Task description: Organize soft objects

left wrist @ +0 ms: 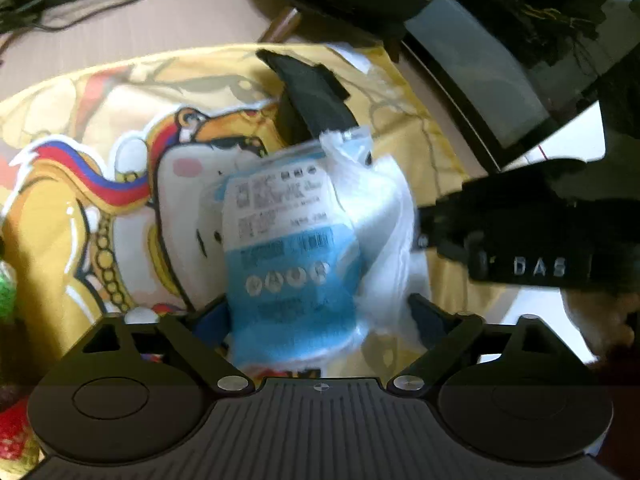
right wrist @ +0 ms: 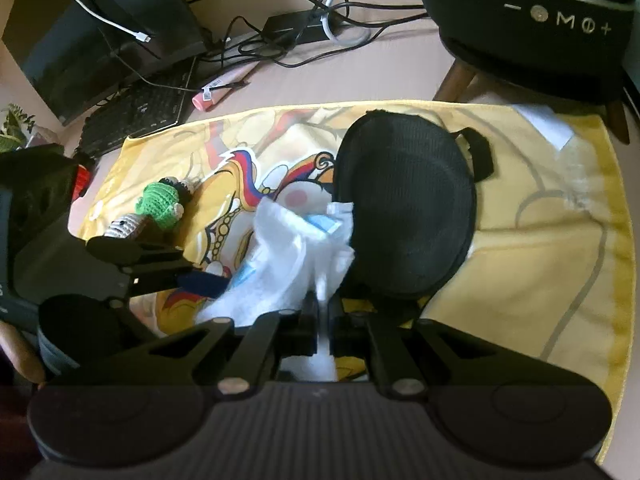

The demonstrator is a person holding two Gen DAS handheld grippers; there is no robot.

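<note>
A blue-and-white tissue packet (left wrist: 288, 248) in a loose white plastic wrap (left wrist: 388, 220) fills the gap between the blue pads of my left gripper (left wrist: 320, 320), which is shut on it above the yellow cartoon cloth (left wrist: 80, 208). In the right wrist view my right gripper (right wrist: 320, 306) is shut on a fold of that white wrap (right wrist: 288, 264). The left gripper (right wrist: 200, 282) reaches in from the left and touches the packet (right wrist: 324, 224). A black domed mesh pouch (right wrist: 404, 208) with a strap lies just behind. The packet is motion-blurred.
Green (right wrist: 160, 200) and grey (right wrist: 126, 226) crochet toys lie at the left of the cloth (right wrist: 540, 248). Behind the cloth are a keyboard (right wrist: 136, 116), tangled cables (right wrist: 280, 40), a pink tube (right wrist: 216, 96) and a black speaker on wooden legs (right wrist: 520, 20).
</note>
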